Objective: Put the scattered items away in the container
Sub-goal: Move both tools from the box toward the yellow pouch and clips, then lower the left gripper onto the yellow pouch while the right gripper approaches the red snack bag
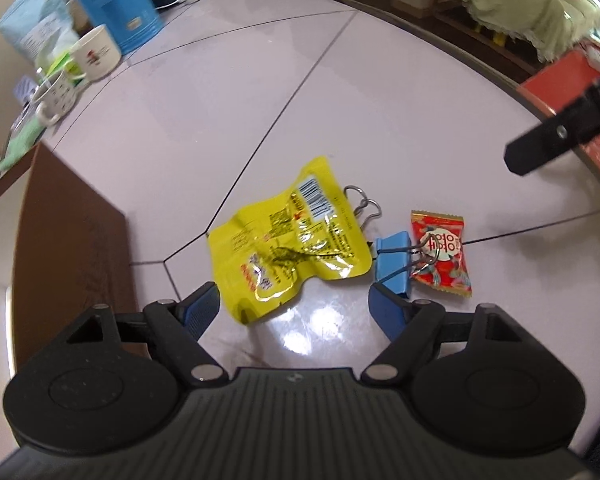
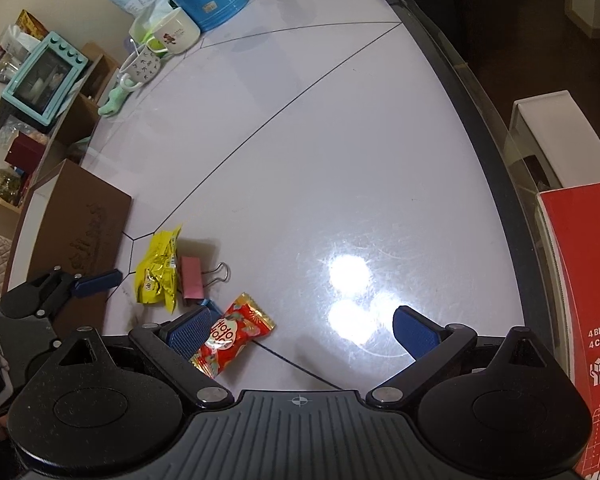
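Left gripper (image 1: pixel 294 306): jaws wide, nothing held, yellow packet (image 1: pixel 286 236) just ahead between its fingertips
Right gripper (image 2: pixel 300 330): jaws wide, empty; red candy (image 2: pixel 232 334) by its left finger
Blue clip (image 1: pixel 392 262): on counter (image 1: pixel 380 100), between packet and candy
Brown box (image 2: pixel 80 220): left edge of counter

I see a glossy tabletop (image 2: pixel 340 140) carrying a yellow packet (image 1: pixel 288 236), blue binder clip (image 1: pixel 394 264), red candy (image 1: pixel 440 254); mugs (image 2: pixel 176 32) near its far edge.
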The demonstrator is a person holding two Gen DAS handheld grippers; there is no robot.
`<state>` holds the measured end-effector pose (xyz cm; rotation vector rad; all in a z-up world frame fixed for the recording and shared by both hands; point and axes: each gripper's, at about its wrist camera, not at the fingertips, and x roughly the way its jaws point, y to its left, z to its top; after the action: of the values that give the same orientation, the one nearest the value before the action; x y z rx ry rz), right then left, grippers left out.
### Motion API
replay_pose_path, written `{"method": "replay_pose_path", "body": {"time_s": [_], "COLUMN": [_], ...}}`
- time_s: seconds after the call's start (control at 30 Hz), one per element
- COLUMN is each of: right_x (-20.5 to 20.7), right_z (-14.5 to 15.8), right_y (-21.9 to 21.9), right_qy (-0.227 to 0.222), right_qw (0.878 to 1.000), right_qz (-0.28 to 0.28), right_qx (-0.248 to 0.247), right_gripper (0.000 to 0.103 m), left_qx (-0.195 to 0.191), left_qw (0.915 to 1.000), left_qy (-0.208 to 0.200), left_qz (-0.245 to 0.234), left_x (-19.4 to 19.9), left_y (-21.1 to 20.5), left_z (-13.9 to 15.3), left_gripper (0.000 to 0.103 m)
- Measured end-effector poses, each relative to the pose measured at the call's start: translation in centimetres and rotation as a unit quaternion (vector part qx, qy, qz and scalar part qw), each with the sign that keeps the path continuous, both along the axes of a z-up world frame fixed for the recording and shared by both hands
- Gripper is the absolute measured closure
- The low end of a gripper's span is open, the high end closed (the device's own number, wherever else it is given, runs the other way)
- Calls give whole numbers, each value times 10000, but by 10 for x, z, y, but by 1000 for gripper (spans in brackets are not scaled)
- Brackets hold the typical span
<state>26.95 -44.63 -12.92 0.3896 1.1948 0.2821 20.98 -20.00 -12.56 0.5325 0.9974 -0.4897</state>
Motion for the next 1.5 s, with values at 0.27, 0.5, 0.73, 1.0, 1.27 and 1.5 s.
{"method": "replay_pose_path", "body": {"time_s": [0.27, 0.5, 0.73, 1.0, 1.27, 1.5], "right_x": [2, 5, 9, 16, 20, 26], "right_z": [-3, -5, -4, -6, -14, -18], "right_y": [3, 12, 20, 22, 14, 11], "right_qy": [46, 68, -8, 20, 143, 186], "right_qw": [10000, 9999, 9996, 9995, 9997, 9997], "right_qz": [7, 148, 280, 302, 191, 149], "right_qx": [-35, -47, -26, -40, -54, -82], "right_gripper": [3, 3, 3, 3, 3, 4], "left_qx": [78, -55, 77, -1068, -1581, -1745], "left_qw": [9988, 9989, 10000, 9802, 9388, 9282], "left_qy": [-203, -312, -16, 247, 389, 336], "left_qz": [-432, -355, 2, 1649, 3034, 3269], "left_x": [5, 2, -8, 27, 67, 74], "left_y": [-11, 3, 20, 47, 59, 56], "left_z": [-16, -7, -4, 16, 6, -9], "left_gripper": [47, 100, 93, 36, 26, 61]}}
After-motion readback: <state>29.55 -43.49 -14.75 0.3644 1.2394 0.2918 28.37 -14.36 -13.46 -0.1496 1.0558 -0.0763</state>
